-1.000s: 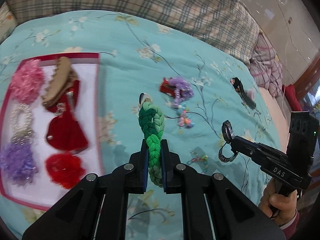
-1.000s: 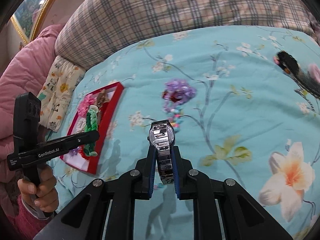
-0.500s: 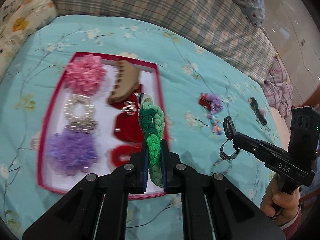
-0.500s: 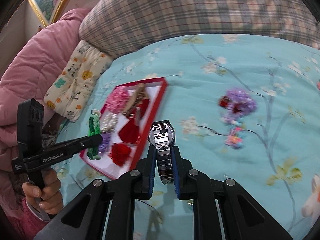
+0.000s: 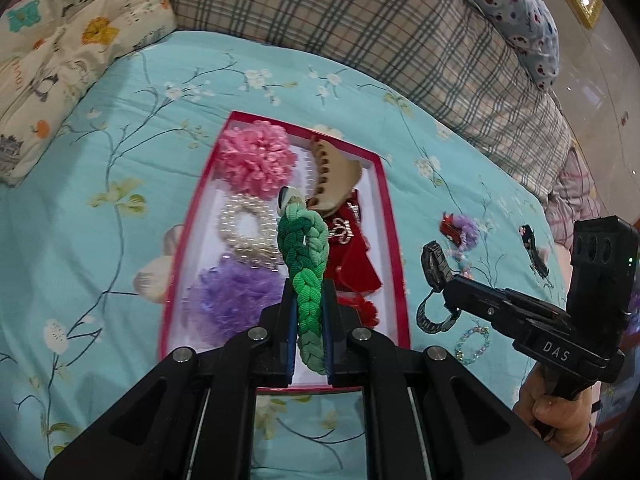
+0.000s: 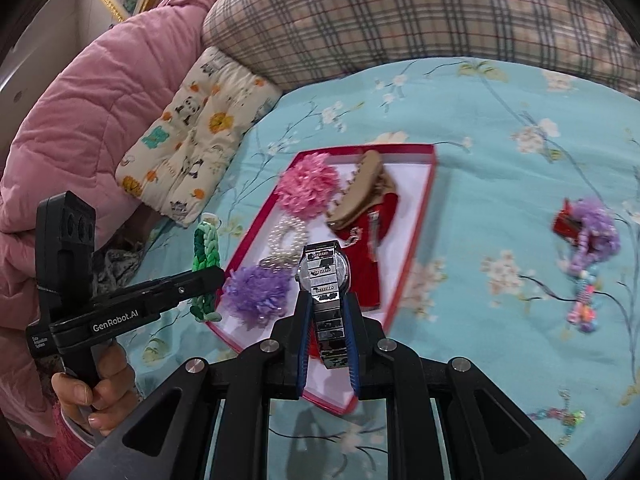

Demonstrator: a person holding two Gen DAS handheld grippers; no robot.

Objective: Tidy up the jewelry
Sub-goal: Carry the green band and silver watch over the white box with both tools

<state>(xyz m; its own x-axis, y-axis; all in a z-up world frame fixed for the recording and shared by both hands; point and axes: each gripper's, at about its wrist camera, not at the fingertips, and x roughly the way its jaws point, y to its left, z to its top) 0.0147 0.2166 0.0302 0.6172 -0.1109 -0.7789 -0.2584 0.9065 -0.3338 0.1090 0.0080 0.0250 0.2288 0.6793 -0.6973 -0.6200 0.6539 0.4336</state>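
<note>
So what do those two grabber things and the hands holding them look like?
Both are black, angular tools with blue pads inside the fingers and round silver screws. The left gripper has white "GenRobot.AI" lettering on its side; the right gripper says "DAS". Each has a boxy black block on top with three round holes. Bare hands hold the handles: the left hand and the right hand, which shows a pink cuff.

A bed (image 5: 140, 184) in a teal floral sheet carries a red-rimmed tray (image 5: 394, 256), a purple-and-red hair tie cluster (image 6: 586, 226), a black hair clip (image 5: 534, 254), a beaded bracelet (image 5: 474, 344) and, along its head, a plaid pillow (image 6: 400, 12) and cartoon-print cushion (image 6: 192, 132).
</note>
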